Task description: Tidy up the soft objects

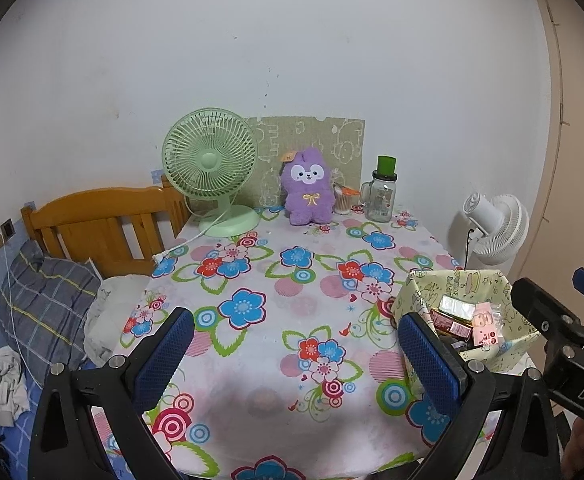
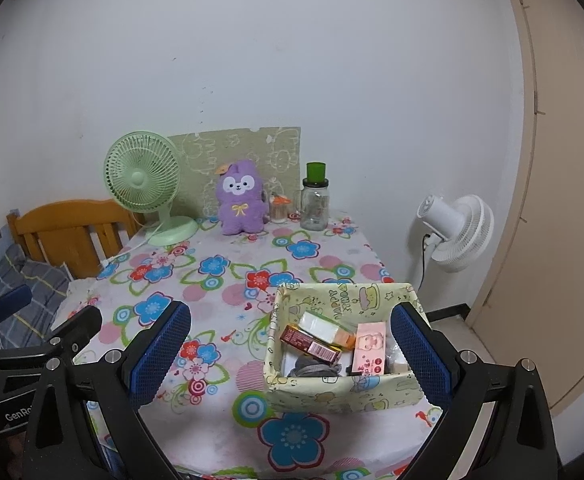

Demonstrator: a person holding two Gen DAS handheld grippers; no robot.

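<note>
Fingers: both pairs are being held wide apart with nothing between them, the left gripper (image 1: pixel 296 354) and the right gripper (image 2: pixel 290 354) poised above the near edge of the flowered table (image 1: pixel 252 272).

Task item: the purple plush rabbit (image 1: pixel 308 188) is being shown upright at the far edge, straight ahead of the left fingers, its long axis vertical, between the green fan (image 1: pixel 212 168) and the glass jar (image 1: pixel 382 196). The left gripper is judged better aligned.

Views: the patterned box (image 2: pixel 340 392) is being shown fully in the right wrist view, only partly in the left.
</note>
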